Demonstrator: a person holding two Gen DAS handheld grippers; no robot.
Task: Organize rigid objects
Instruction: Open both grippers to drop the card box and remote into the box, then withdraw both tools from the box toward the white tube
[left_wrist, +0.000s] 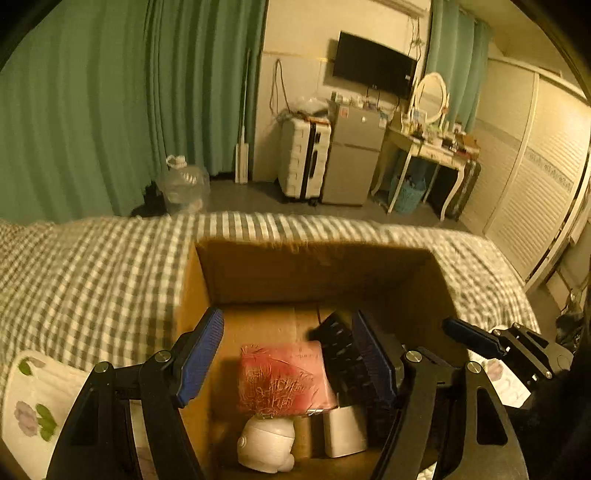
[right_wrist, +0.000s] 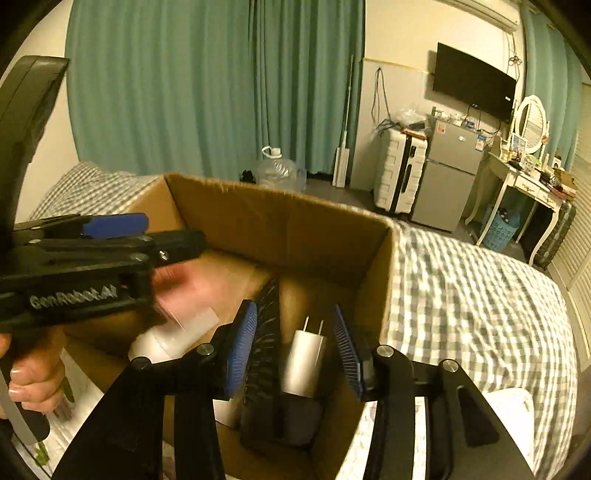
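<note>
An open cardboard box (left_wrist: 258, 273) (right_wrist: 280, 225) sits on the checked bed. Inside lie a pink packet (left_wrist: 284, 376), a white round figure (left_wrist: 266, 443), a white plug adapter (left_wrist: 343, 430) (right_wrist: 304, 356) and a black bristled brush (left_wrist: 343, 358) (right_wrist: 264, 332). My left gripper (left_wrist: 295, 354) is open above the box, over the pink packet, holding nothing. It also shows in the right wrist view (right_wrist: 144, 232), held by a hand. My right gripper (right_wrist: 295, 347) is open over the box's right side, its fingers either side of the adapter without touching it. Its fingers (left_wrist: 469, 338) also show in the left wrist view.
The bed (right_wrist: 461, 295) has a grey checked cover. A white floral item (left_wrist: 33, 398) lies on it left of the box. Beyond the bed stand a water jug (left_wrist: 183, 184), a white suitcase (left_wrist: 303, 158), a small fridge (left_wrist: 354, 158) and a dressing table (left_wrist: 432, 155).
</note>
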